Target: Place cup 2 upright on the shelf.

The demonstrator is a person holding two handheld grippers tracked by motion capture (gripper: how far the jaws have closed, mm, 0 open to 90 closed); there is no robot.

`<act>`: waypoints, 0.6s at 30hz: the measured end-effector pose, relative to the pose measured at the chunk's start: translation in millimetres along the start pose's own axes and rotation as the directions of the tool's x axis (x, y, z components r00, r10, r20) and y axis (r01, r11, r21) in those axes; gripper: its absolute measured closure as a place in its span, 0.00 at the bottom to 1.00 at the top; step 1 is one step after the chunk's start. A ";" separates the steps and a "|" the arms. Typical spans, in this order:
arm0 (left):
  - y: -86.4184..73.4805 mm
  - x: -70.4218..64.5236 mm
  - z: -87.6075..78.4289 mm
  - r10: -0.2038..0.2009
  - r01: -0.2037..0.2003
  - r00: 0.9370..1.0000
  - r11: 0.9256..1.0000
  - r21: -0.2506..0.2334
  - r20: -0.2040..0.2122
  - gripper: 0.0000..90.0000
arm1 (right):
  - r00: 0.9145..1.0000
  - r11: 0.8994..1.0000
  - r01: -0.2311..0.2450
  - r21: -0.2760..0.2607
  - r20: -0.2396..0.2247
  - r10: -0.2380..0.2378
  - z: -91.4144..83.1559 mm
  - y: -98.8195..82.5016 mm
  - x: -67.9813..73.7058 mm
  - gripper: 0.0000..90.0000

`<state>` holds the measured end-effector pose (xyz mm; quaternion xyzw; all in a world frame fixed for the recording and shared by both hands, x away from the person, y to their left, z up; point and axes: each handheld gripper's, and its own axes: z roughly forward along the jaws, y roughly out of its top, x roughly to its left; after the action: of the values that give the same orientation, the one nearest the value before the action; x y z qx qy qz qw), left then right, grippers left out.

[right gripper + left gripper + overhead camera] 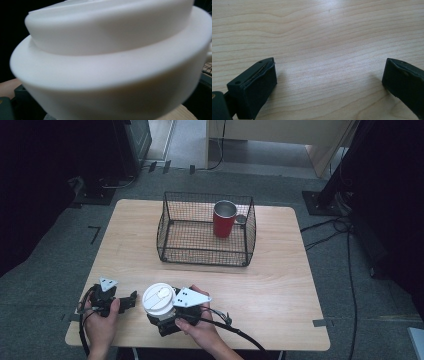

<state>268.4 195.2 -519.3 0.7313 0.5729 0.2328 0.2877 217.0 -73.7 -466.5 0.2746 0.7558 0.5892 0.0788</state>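
Holding a white lidded cup (159, 299) at the near edge of the wooden table (280, 285) — that's the right gripper (161, 316), with the person's right hand (200, 330) wrapped round its body. From the high view the cup sits upright in front of that gripper, its lid facing up; the jaws are hidden under the cup, so I can't tell for sure whether they are clamped on it or just beside it. In the right gripper view the cup (110, 62) is pressed right up to the camera, blurred.

Left gripper (131, 300) rests on the table just left of the cup, jaws spread wide with bare wood between them — nothing gripped; the left gripper view confirms it (329, 82).

Further back, mid-table: a black wire basket (205, 255) with a red metal cup (224, 219) standing upright in its far right part, well apart from both grippers.
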 end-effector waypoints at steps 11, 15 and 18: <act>0.0 0.0 0.0 0.000 0.000 1.000 1.000 0.000 0.000 0.00 | 1.000 1.000 -0.004 -0.004 0.009 0.004 4.7 -0.8 1.6 0.10; 0.1 0.0 -0.1 0.000 0.000 1.000 1.000 0.001 0.000 0.00 | 1.000 1.000 0.016 -0.008 0.012 -0.016 4.6 -1.0 3.0 0.13; 0.0 0.0 0.0 0.000 0.000 1.000 1.000 0.001 0.000 0.00 | 1.000 1.000 0.023 -0.009 0.010 -0.023 4.1 -1.1 2.5 0.14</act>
<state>268.4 195.2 -519.2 0.7314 0.5729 0.2326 0.2876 216.4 -69.1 -468.2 0.2685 0.7559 0.5902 0.0907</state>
